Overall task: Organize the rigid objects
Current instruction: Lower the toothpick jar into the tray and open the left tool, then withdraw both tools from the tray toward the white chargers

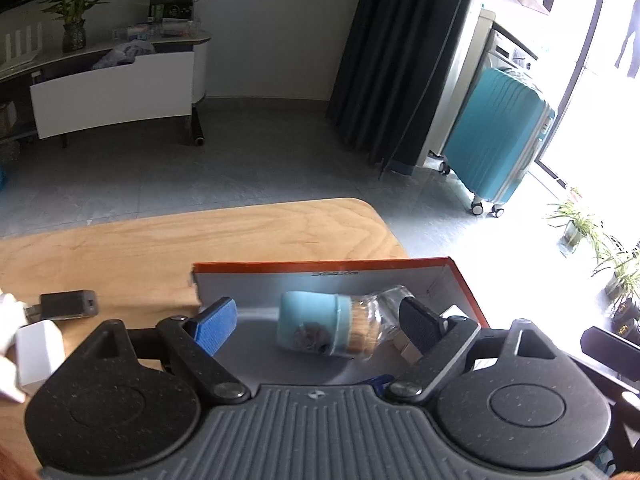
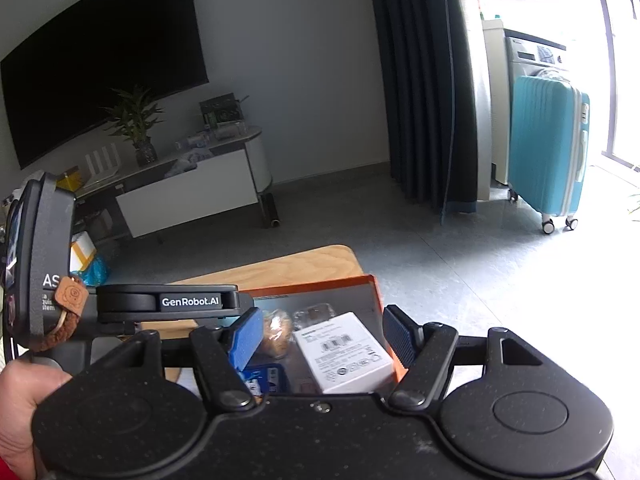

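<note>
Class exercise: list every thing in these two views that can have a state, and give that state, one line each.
left gripper: open, above the jar
right gripper: open, over the white box
toothpick jar: on its side in the tray, lid on
orange tray: open, holding items
white box: lying flat in the tray
suitcase: upright, closed
television: off

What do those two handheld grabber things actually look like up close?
Both are black speckled plastic with two round discs and hinged arms. On each, the left gripper and the right gripper, one jaw has a blue ribbed pad, the other a dark one. The left carries white GenRobot.AI lettering, a brown tag and a ribbed grey panel.
</note>
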